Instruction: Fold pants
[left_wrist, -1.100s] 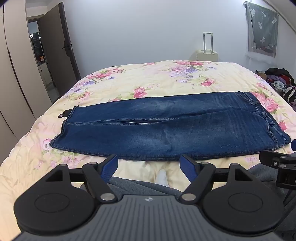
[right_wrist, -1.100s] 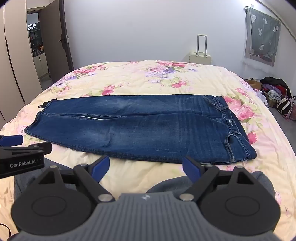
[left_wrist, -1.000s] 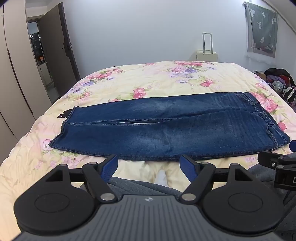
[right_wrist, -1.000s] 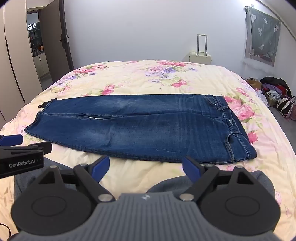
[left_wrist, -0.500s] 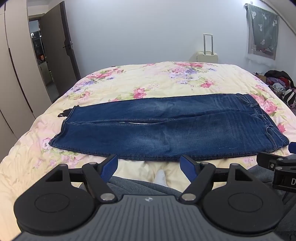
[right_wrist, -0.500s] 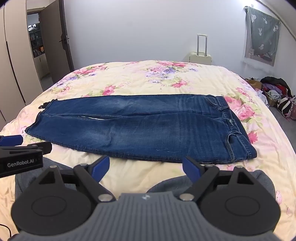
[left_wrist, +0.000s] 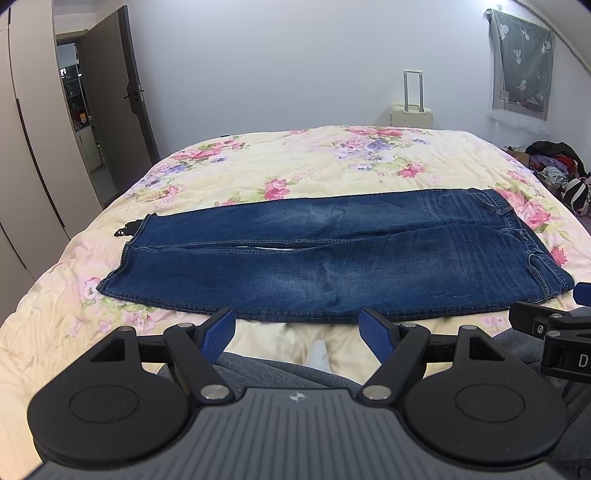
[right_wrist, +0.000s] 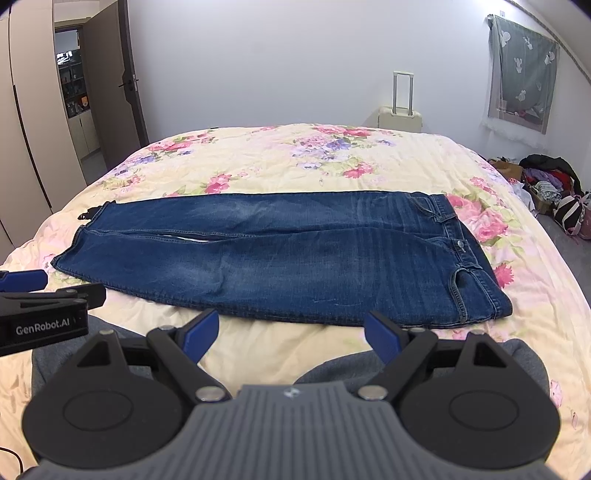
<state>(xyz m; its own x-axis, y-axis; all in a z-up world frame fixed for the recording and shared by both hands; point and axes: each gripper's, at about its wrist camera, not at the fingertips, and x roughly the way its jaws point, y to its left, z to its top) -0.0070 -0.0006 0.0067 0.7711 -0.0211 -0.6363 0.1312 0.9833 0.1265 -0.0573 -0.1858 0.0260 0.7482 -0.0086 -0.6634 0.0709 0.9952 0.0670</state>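
Dark blue jeans (left_wrist: 332, 254) lie flat across the floral bed, leg hems at the left, waistband at the right, both legs side by side; they also show in the right wrist view (right_wrist: 288, 258). My left gripper (left_wrist: 297, 326) is open and empty, hovering just short of the jeans' near edge around mid-leg. My right gripper (right_wrist: 291, 328) is open and empty, near the same edge toward the waist end. Each gripper shows at the side of the other's view.
The bed (left_wrist: 314, 162) has a yellow floral cover. A person's grey-trousered legs and white sock (left_wrist: 317, 358) lie under the grippers. A cream suitcase (left_wrist: 412, 114) stands behind the bed, an open door (left_wrist: 110, 110) at left, a clothes pile (left_wrist: 554, 166) at right.
Almost nothing has moved. The left view has drifted very slightly; the jeans lie as before and both grippers stay open.
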